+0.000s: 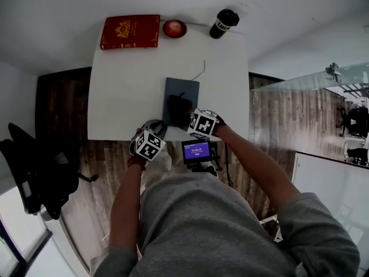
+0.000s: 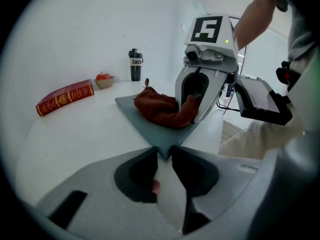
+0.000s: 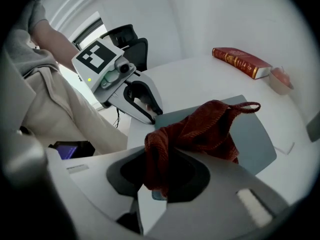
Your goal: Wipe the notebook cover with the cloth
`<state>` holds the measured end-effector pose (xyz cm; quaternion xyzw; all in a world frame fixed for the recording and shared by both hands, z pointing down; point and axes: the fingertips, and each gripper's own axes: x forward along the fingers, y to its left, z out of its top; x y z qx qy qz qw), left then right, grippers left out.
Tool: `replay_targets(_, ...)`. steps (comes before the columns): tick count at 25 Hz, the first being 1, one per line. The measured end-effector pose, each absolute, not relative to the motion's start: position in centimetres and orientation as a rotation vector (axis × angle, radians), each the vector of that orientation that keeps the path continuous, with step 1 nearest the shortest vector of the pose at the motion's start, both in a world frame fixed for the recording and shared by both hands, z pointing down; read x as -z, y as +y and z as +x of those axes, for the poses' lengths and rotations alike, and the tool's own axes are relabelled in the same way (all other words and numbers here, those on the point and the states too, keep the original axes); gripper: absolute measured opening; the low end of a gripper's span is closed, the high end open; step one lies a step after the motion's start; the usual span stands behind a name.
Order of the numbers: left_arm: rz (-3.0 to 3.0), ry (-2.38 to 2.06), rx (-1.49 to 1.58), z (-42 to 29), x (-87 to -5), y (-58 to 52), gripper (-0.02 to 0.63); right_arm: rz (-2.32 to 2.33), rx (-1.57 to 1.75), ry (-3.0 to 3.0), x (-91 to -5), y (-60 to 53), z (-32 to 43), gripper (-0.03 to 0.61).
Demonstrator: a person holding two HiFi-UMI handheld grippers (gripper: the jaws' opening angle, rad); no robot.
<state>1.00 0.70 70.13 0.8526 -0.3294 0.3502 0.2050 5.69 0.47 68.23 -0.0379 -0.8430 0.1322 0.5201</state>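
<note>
Head view: white counter. Grey notebook lies flat near the middle of the near edge. Dark red cloth is bunched on the notebook's near half. Right claw is down on the cloth. Left claw is at the notebook's near left corner. Red book sits at the far left corner, with a bowl of something red just beside it and a black bottle toward the far right corner. A small screen device is just off the near edge. A black chair stands on the floor at left.

Left gripper view: left claw's jaws are closed in on the notebook's corner, which is pinched between the tips. The cloth is heaped on the cover beyond, with the right claw planted in it.

Right gripper view: right claw is gripping a fold of the cloth, clamped between its jaws. The rest of the cloth trails out over the notebook cover, loop end lying outward. The left claw is at the notebook's corner.
</note>
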Motion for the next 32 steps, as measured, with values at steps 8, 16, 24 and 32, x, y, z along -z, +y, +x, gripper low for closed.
replay_targets(8, 2.373, -0.914, -0.965, 1.3, -70.1, 0.5, 0.1, -0.157, -0.449, -2.022, -68.0, 1.4, 6.0, 0.087)
replay_targets(16, 2.374, -0.91, -0.961, 1.4, -70.0, 0.5, 0.1, -0.193, -0.471, -2.155, -65.0, -0.8, 5.9, 0.091)
replay_targets(24, 2.372, -0.912, -0.962, 1.4, -70.1, 0.6, 0.1, 0.17, -0.286, -2.237, -61.4, -13.2, 8.8, 0.094)
replay_targets(32, 2.369, -0.914, -0.961, 1.3, -70.1, 0.7, 0.101, 0.626, -0.077, -2.176, -59.0, -23.2, 12.0, 0.094)
